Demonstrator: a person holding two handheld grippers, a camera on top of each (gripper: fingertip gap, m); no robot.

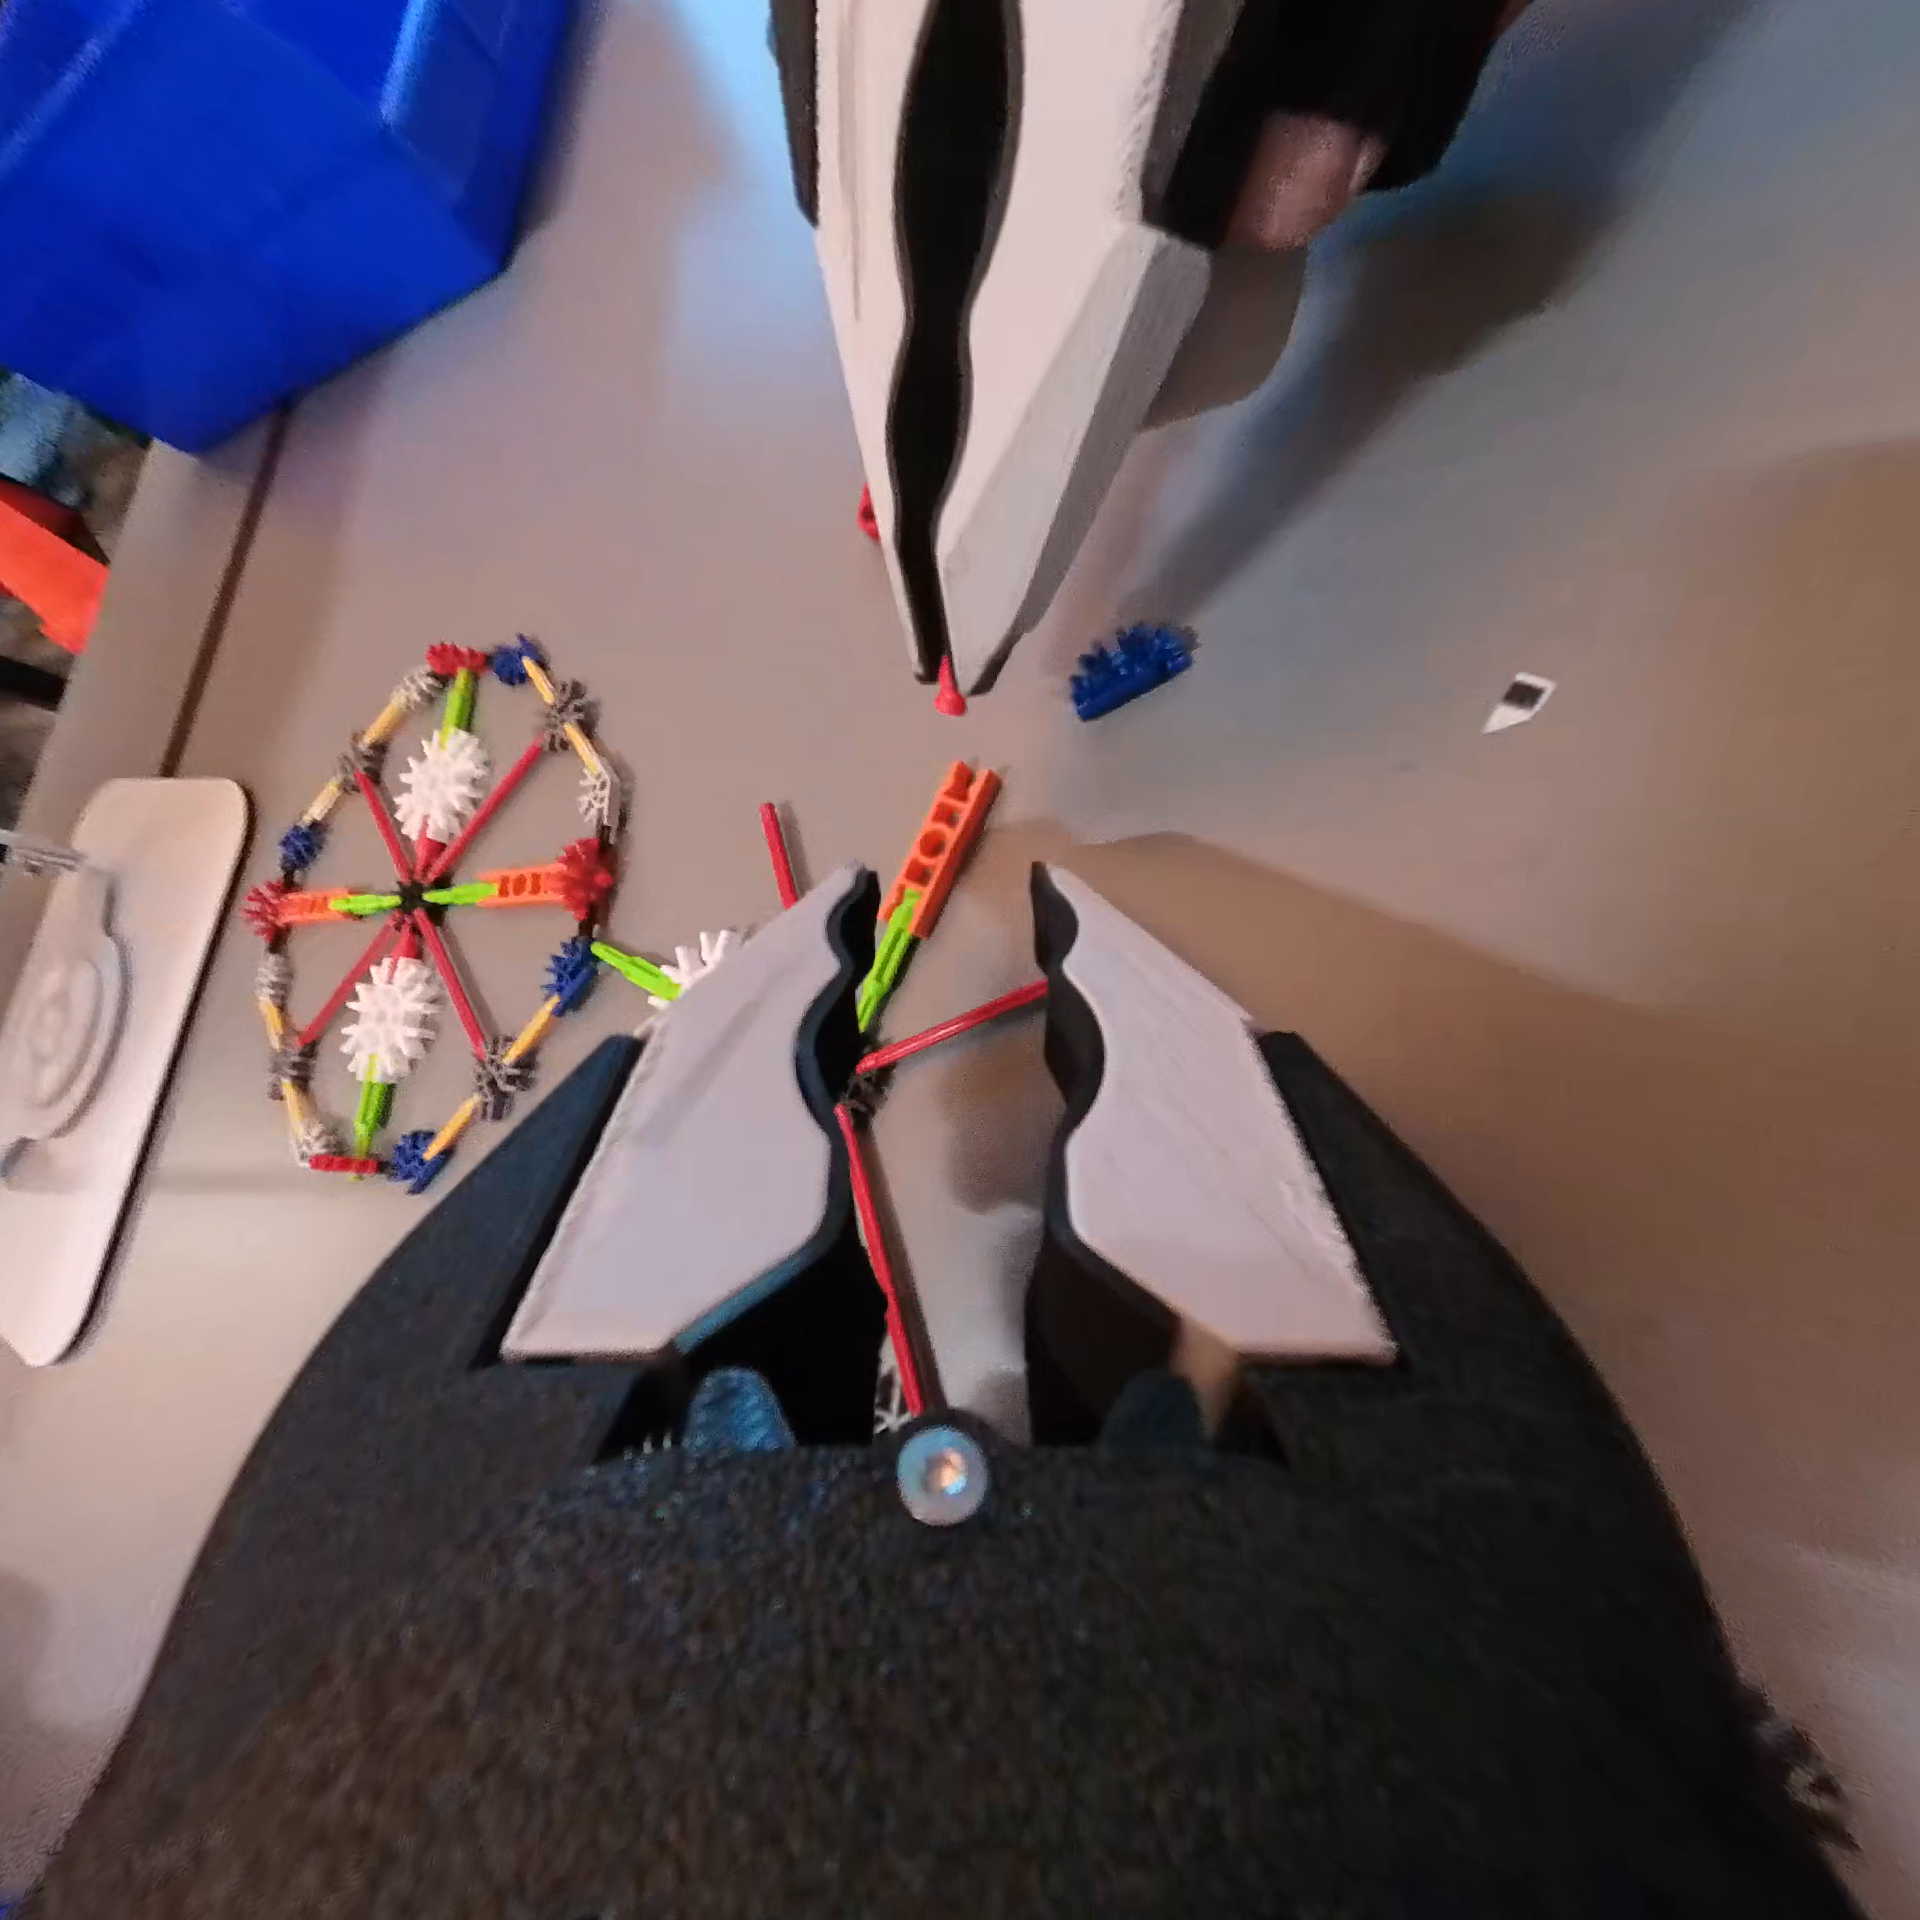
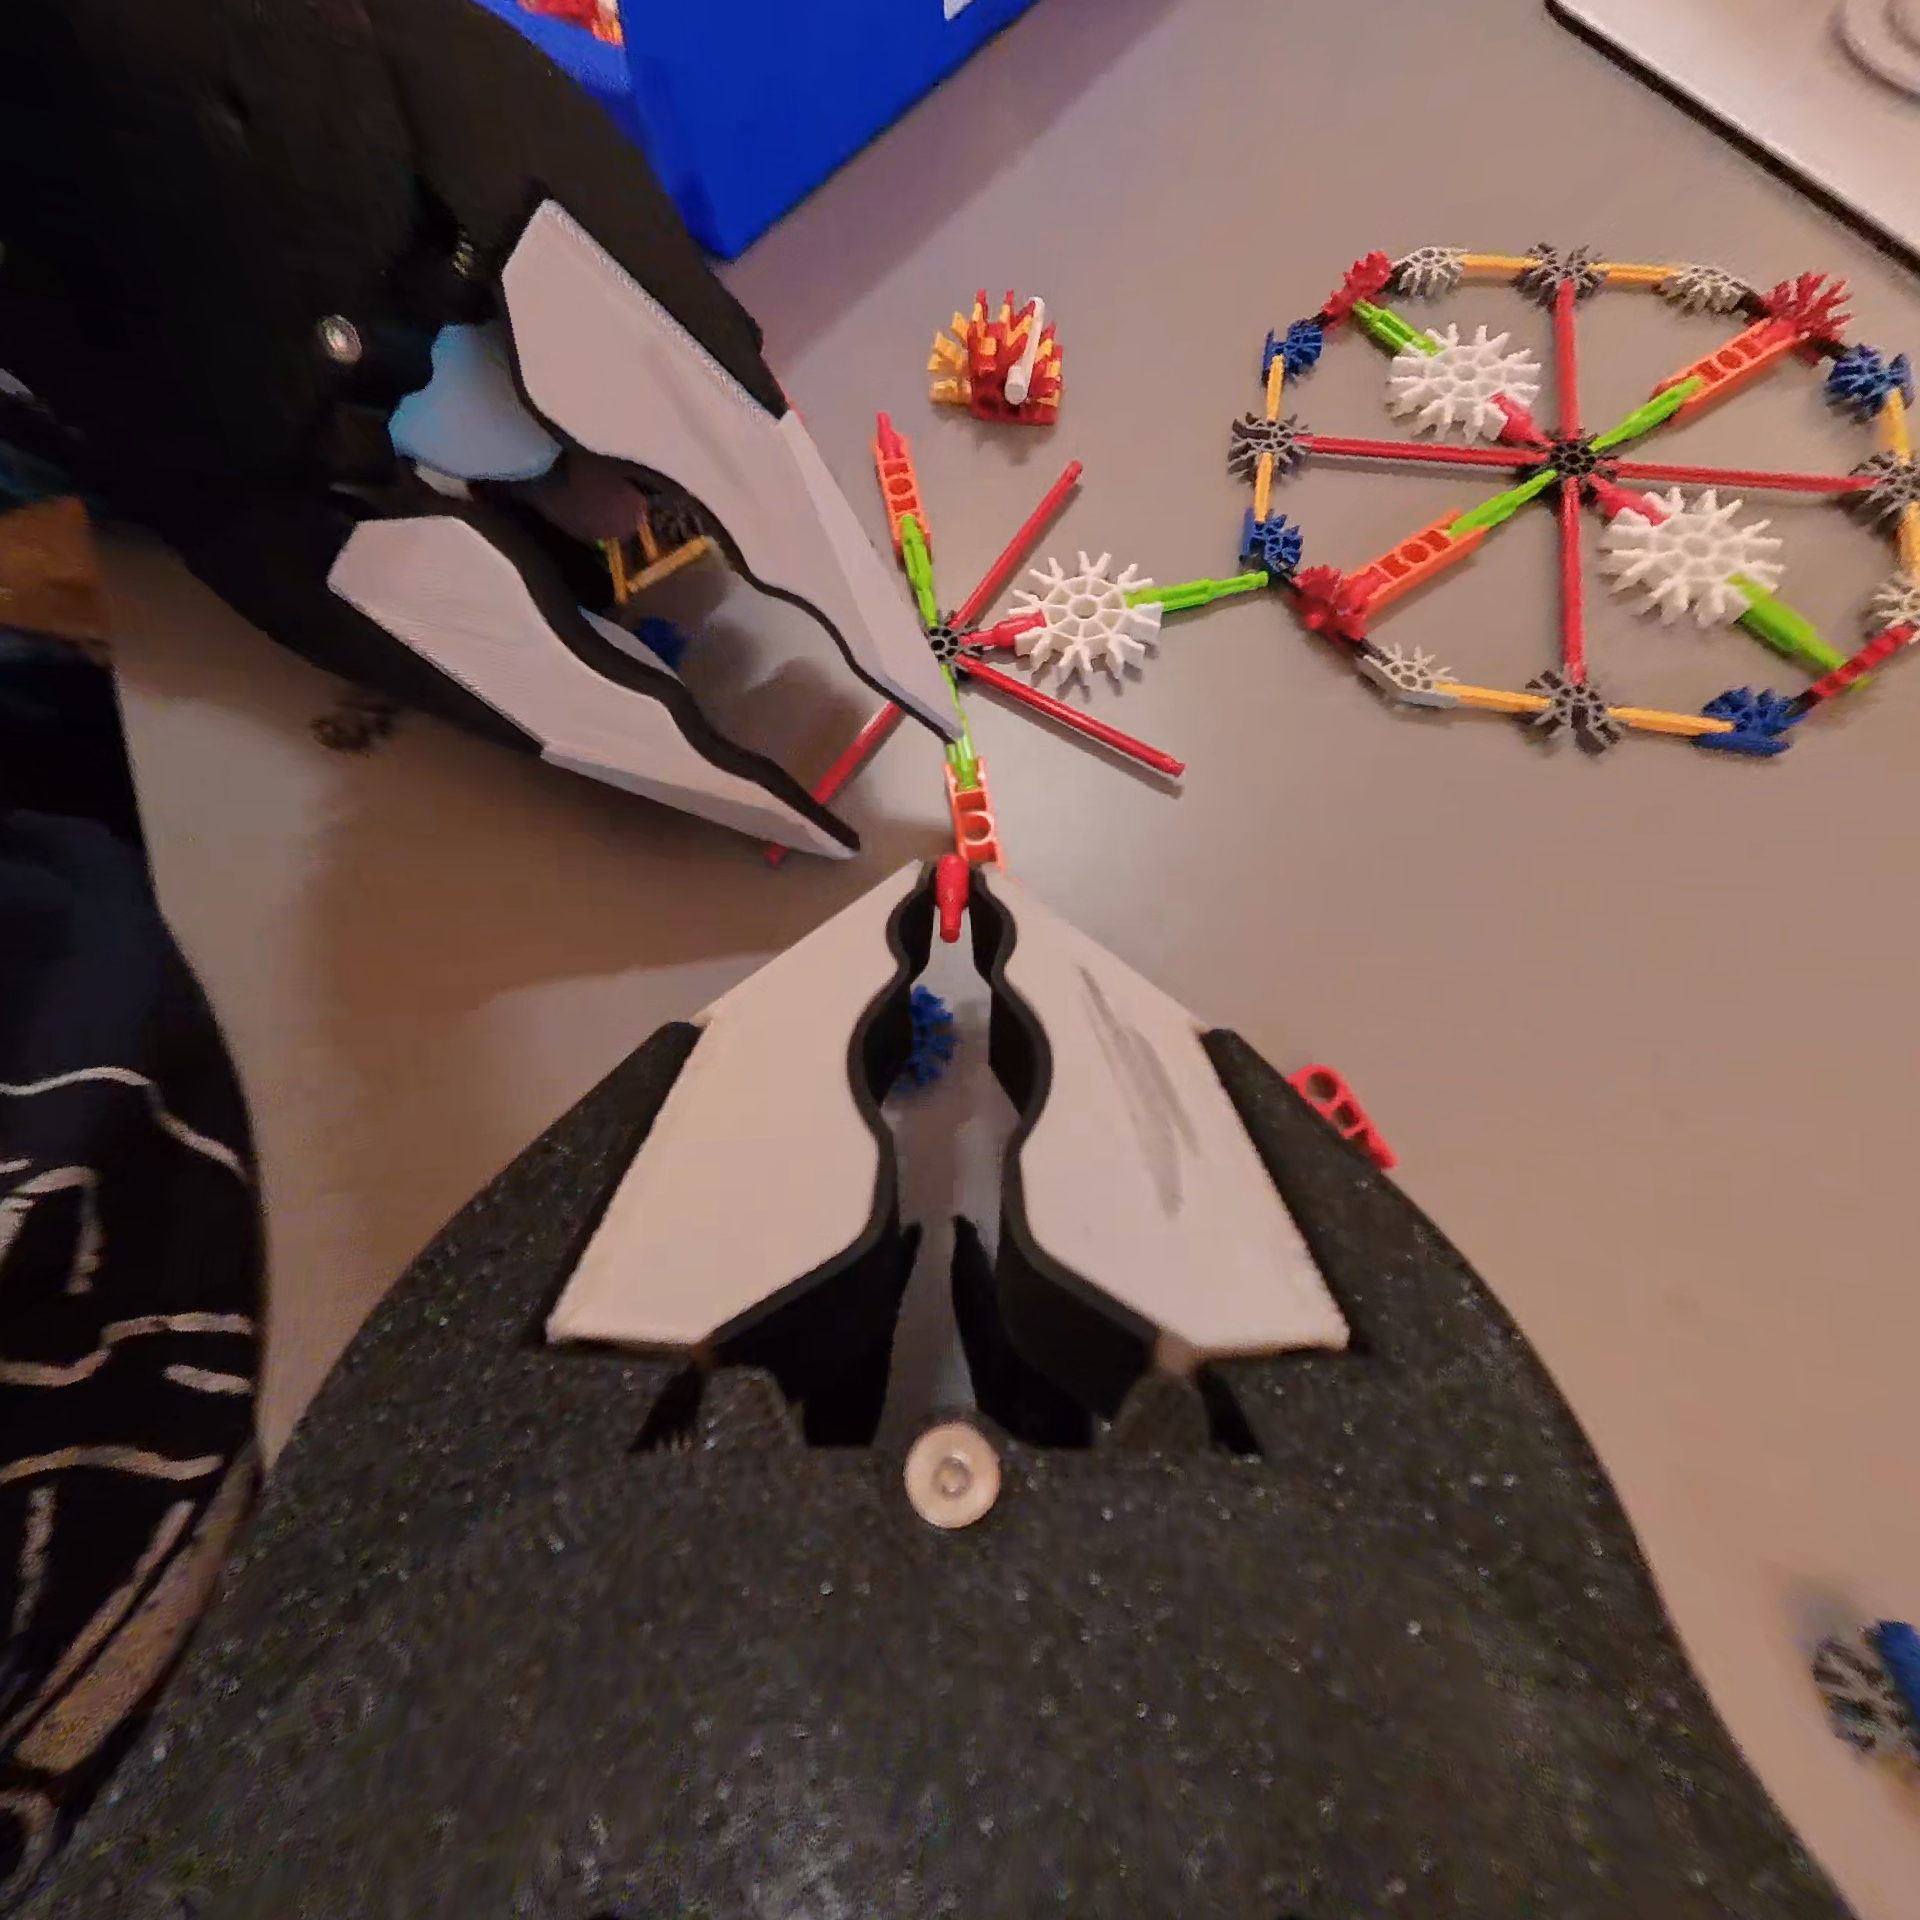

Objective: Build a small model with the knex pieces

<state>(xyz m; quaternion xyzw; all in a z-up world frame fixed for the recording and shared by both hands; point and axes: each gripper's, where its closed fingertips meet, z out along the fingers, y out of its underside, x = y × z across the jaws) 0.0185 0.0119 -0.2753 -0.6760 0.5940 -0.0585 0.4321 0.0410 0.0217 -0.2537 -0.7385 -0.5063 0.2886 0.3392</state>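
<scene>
While the right gripper [image 2: 948,878] had its jaws drawn narrow on a small red piece [image 2: 949,899], pinched at the very tips, that piece sat just in front of the free end of an orange connector [image 2: 974,821]; whether the 2 touched I could not tell. The orange connector capped a green rod [image 2: 961,764] that ran back to a black hub [image 2: 942,642], from which several red rods [image 1: 951,1023] fanned out flat on the grey table [image 1: 1455,1039]. A white snowflake connector [image 2: 1086,621] sat on 1 spoke and joined, by another green rod, the rim of a large finished wheel [image 2: 1569,457] lying beside it.

The left gripper [image 1: 951,883] stood with its jaws wide, holding nothing, 1 finger on each side of the hub. Its left finger lay close against the hub, though contact could not be made out.

A loose blue connector [image 1: 1132,670] lay near the right gripper's tips, and a red one [image 2: 1340,1112] just beside its body. A clump of red and yellow pieces [image 2: 997,358] sat farther off, near a blue bin [image 2: 790,104].
</scene>
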